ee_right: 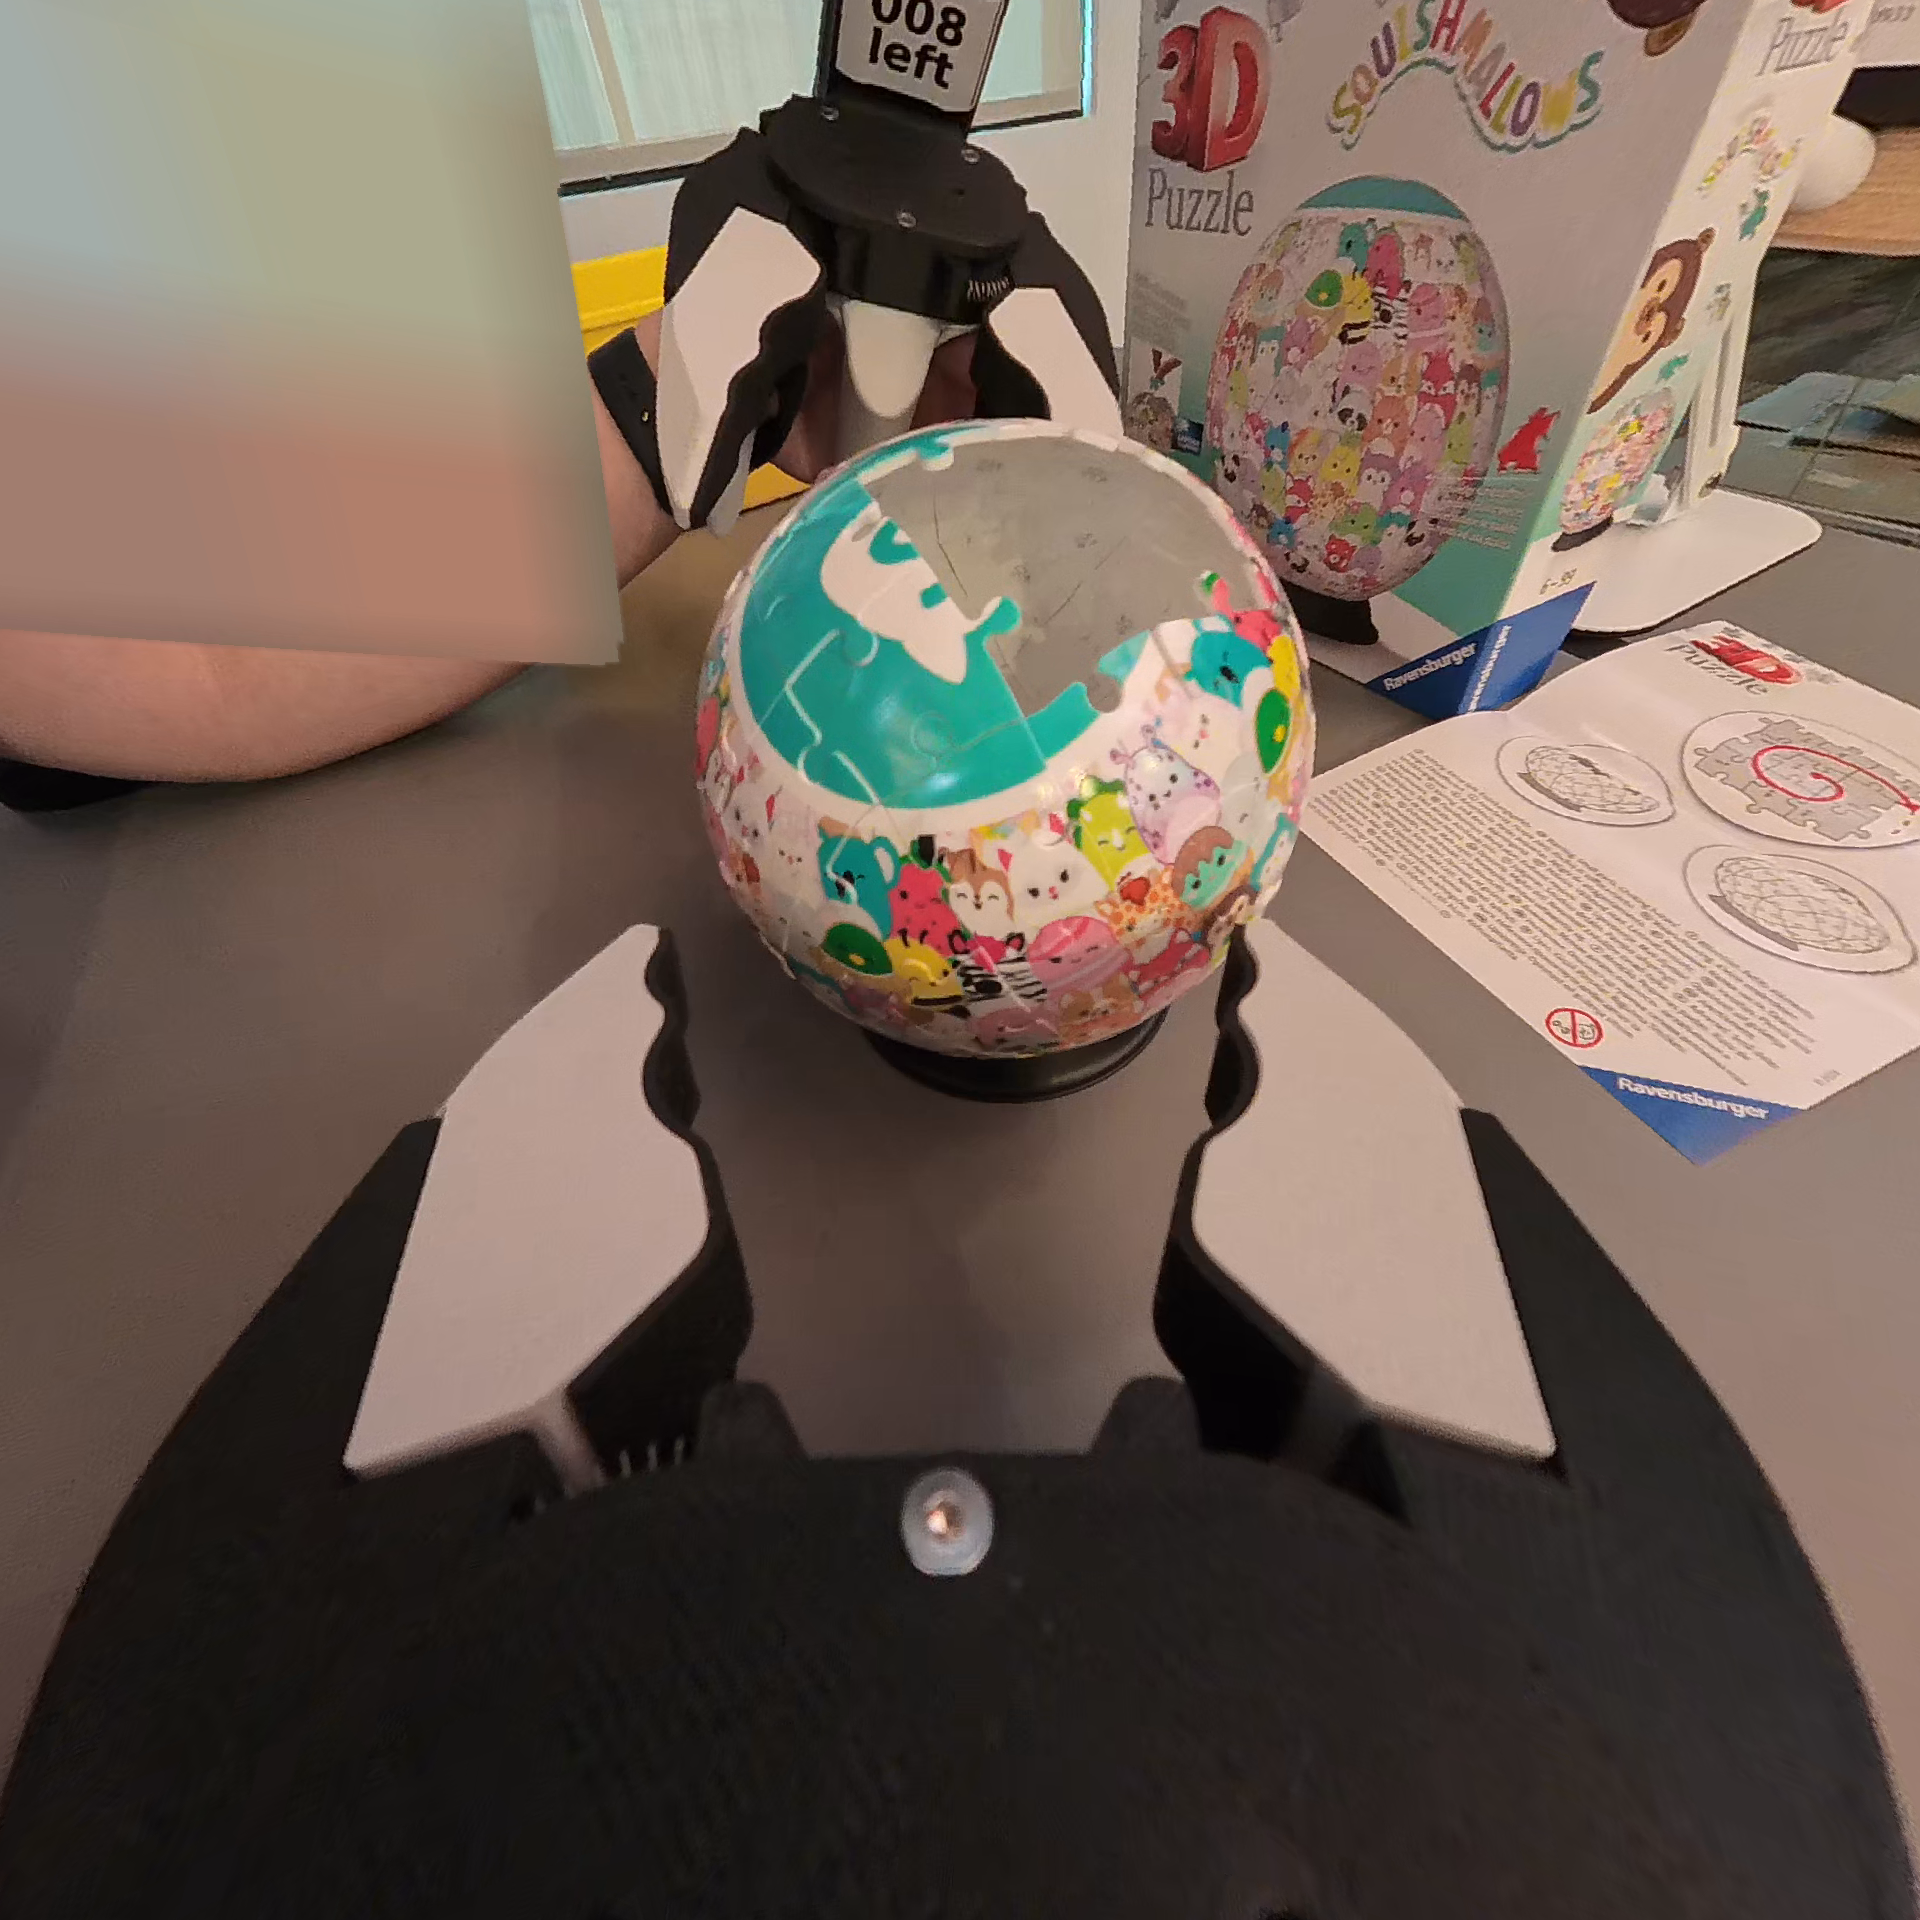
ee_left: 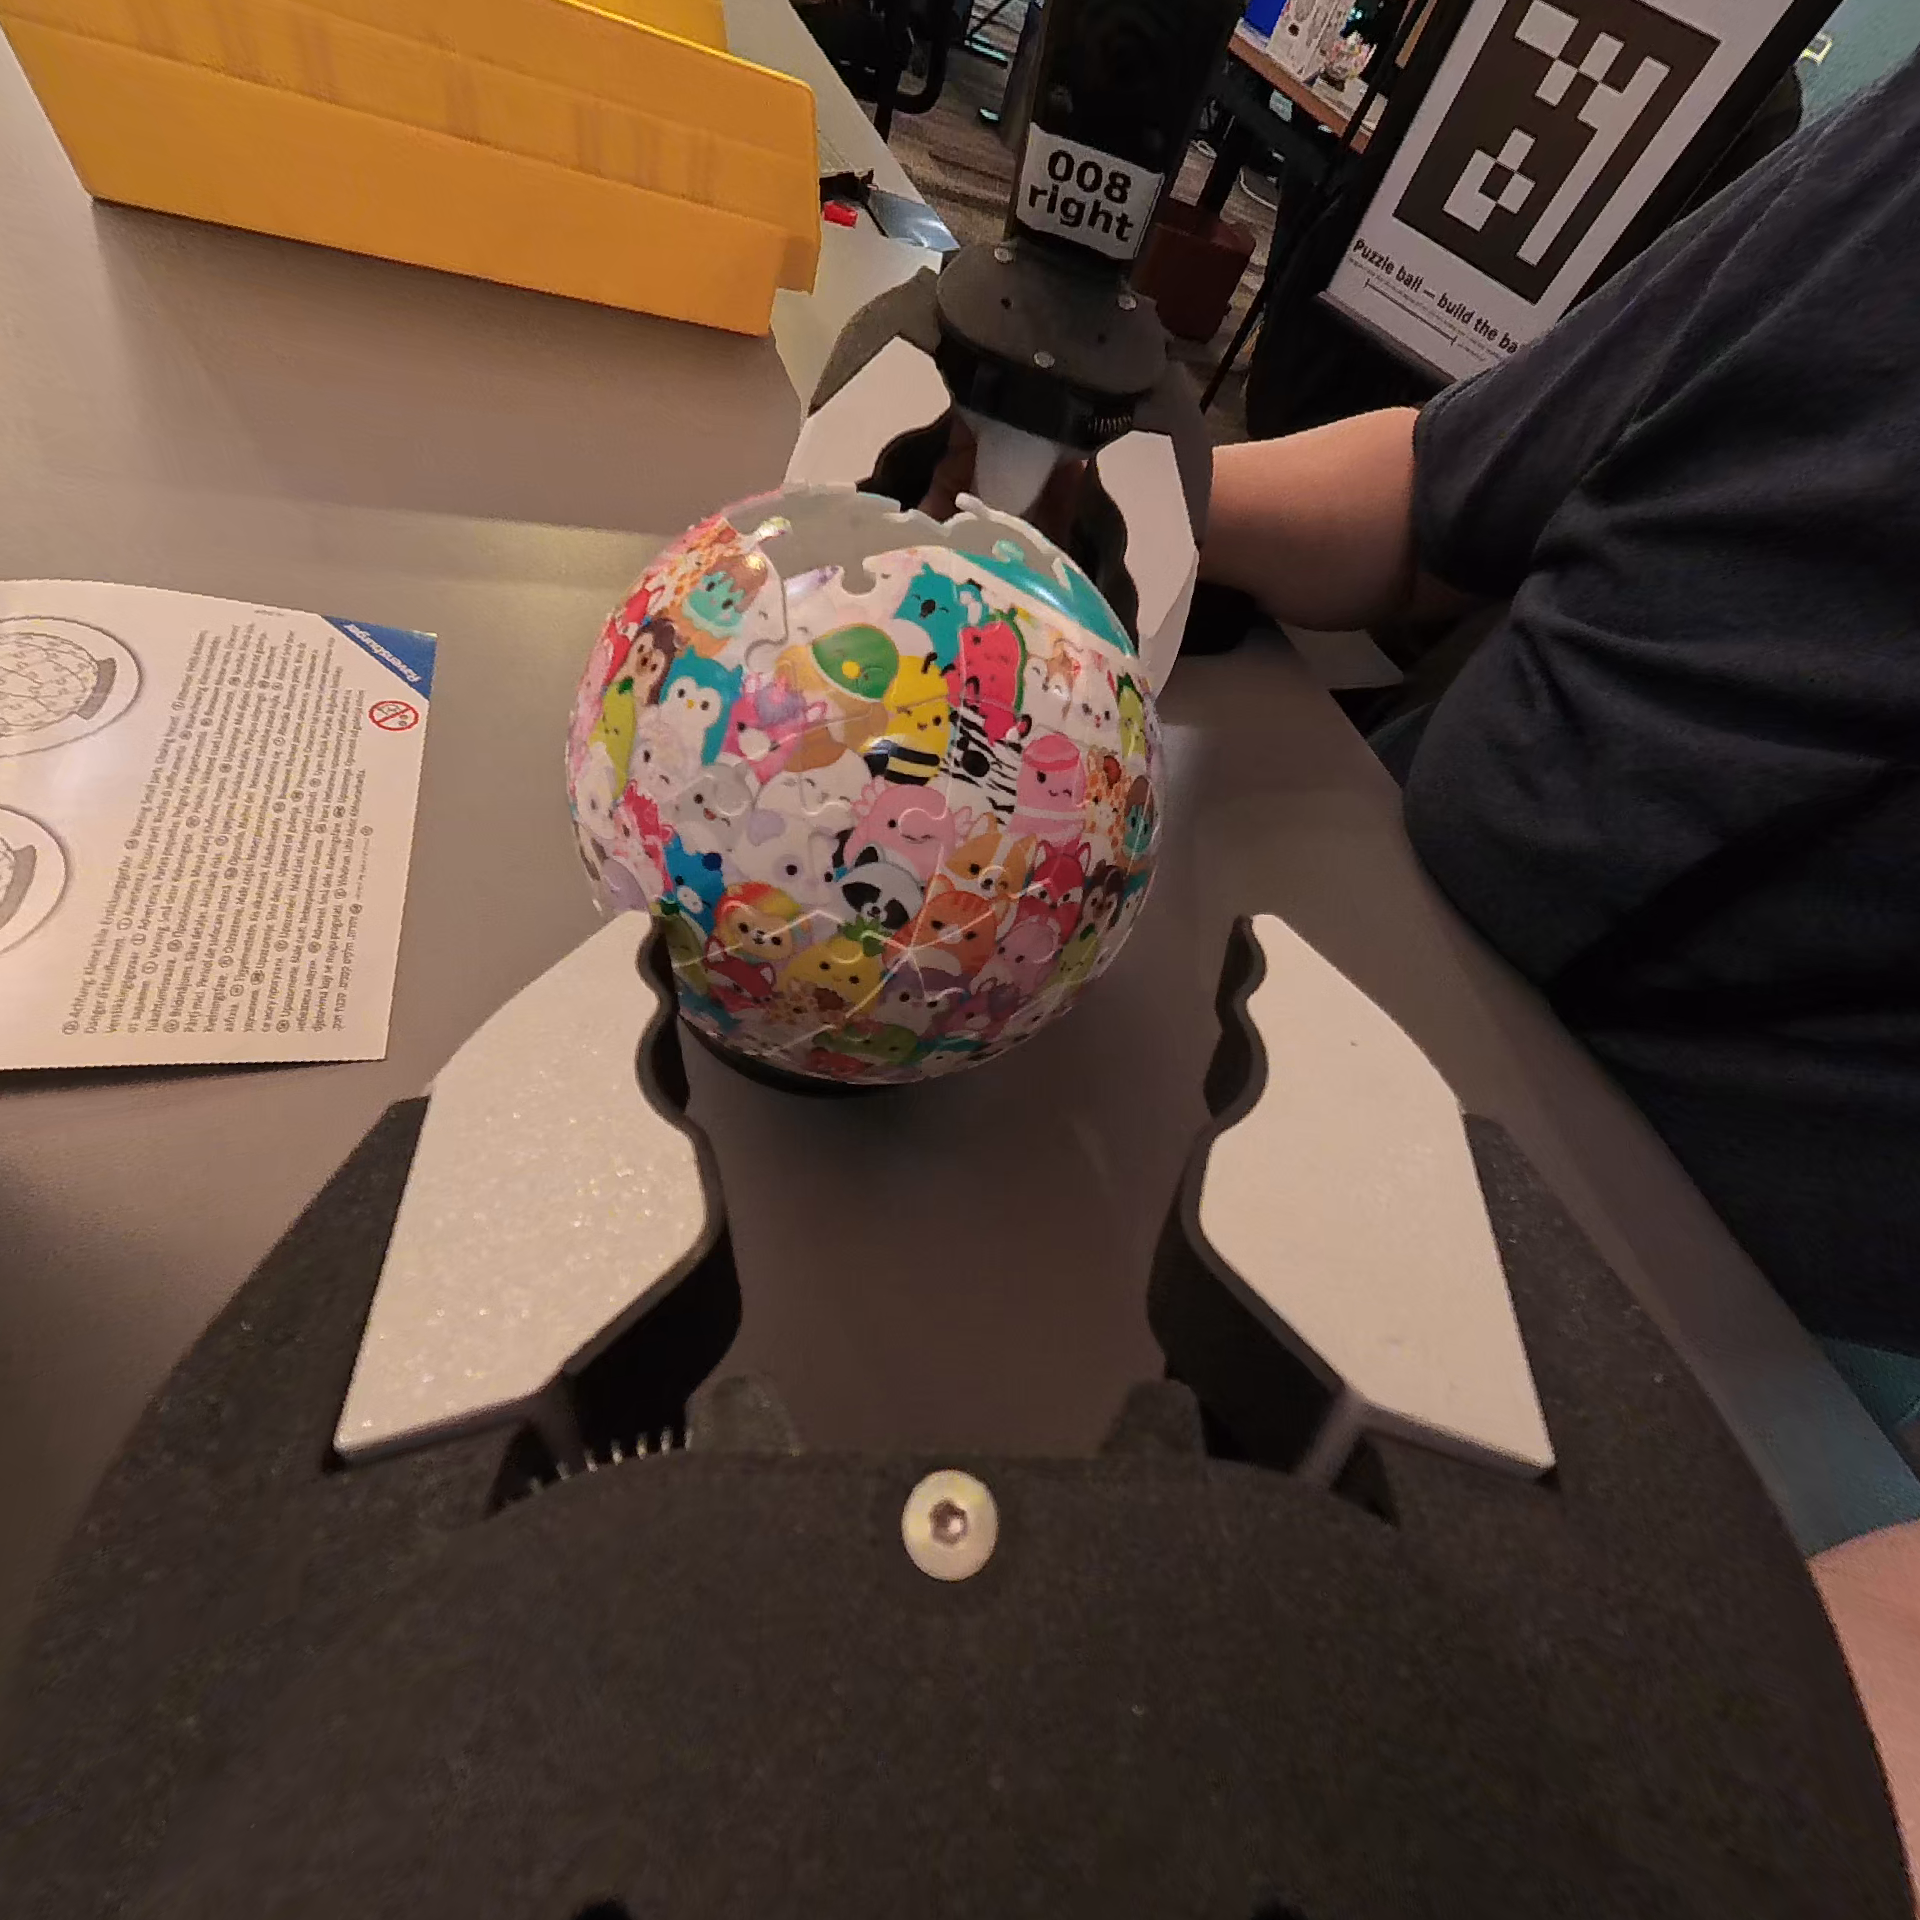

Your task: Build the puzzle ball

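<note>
At frame centre in both views, the colourful cartoon-printed plastic puzzle ball (ee_left: 862, 790) sits on a black ring stand (ee_right: 1013, 1060) on the grey table (ee_left: 312, 436), a gap open in its top. The left gripper (ee_left: 940, 945) and right gripper (ee_right: 940, 951) flank it, both spread wide and empty. A white printed instruction sheet (ee_left: 197, 831) lies at left.

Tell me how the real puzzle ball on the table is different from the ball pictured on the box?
The puzzle ball has a jagged hole near its top, with pieces missing; the ball pictured on the box is whole. The real one is a solid thing sitting on a black stand on the table, between both open grippers; the other is only a flat print on the upright box. Both show the same crowd of colourful cartoon animals and a teal cap.
</note>
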Motion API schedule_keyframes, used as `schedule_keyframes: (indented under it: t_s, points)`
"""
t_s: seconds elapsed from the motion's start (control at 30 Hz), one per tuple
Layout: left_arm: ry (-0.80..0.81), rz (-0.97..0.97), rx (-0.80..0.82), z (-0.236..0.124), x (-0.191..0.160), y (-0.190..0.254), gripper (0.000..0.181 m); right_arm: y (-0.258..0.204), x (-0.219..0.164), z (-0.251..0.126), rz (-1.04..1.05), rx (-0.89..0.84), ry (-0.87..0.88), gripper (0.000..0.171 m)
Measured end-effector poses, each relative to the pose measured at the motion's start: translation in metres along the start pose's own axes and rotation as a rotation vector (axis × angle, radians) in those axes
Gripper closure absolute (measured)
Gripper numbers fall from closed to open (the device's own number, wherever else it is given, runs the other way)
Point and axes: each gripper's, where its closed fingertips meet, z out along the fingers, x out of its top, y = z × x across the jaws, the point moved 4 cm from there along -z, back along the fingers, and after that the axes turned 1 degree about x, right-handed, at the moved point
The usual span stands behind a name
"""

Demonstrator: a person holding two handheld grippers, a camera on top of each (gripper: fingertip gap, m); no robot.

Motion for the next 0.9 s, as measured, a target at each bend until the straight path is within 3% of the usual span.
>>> schedule_keyframes:
  t_s: [0.9]
  points:
    - [-0.012,-0.009,0.022,0.004,-0.0019,-0.0065,0.086,0.0075,-0.0003,0.0022,0.045,-0.028,0.003,0.075]
